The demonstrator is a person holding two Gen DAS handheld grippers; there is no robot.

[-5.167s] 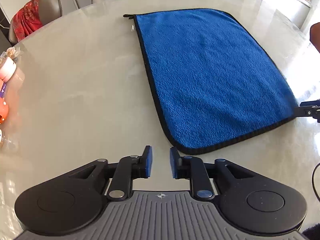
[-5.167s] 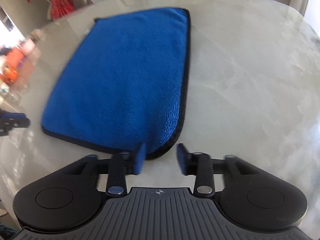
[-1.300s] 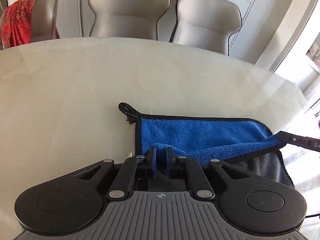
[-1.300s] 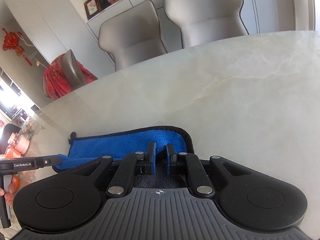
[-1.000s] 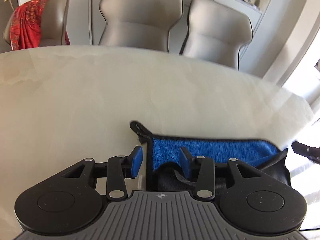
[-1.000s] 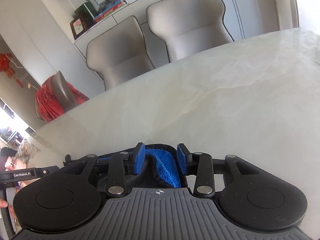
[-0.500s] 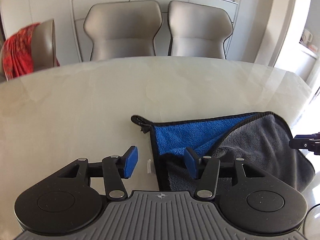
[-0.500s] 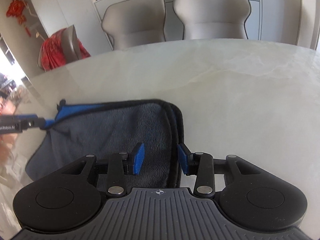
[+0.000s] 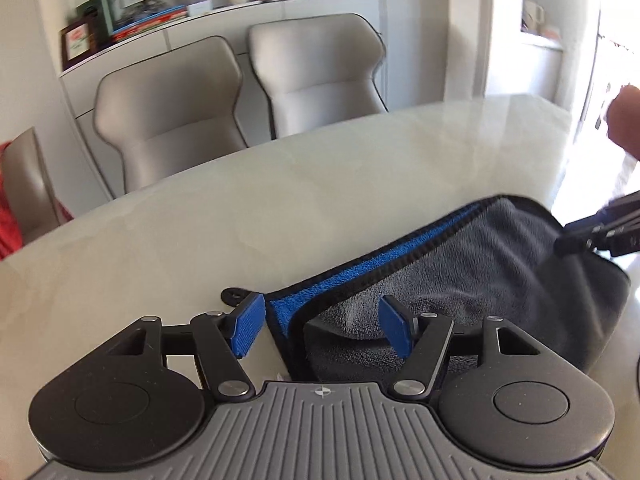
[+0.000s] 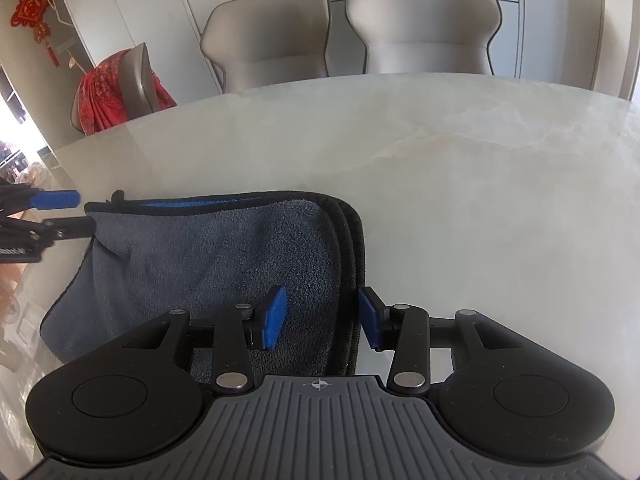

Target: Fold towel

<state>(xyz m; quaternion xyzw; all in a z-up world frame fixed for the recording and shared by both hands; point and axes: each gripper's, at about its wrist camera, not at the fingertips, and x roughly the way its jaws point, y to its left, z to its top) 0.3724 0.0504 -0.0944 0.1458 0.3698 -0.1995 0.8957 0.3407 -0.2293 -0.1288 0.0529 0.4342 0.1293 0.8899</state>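
towel (image 10: 208,264) | folded, grey side up, blue strip showing | flat on table

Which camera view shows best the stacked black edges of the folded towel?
The right wrist view. There the towel lies grey side up, and its layered black hems run in clear, separate lines beside the open right gripper. The left wrist view shows only a blue strip along the far edge, partly behind the open left gripper.

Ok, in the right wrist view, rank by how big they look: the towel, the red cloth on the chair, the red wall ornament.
1. towel, largest, though it lies much nearer the camera.
2. red cloth, draped over a far chair.
3. red wall ornament, smallest.
Apparent size only; true sizes can't be compared.
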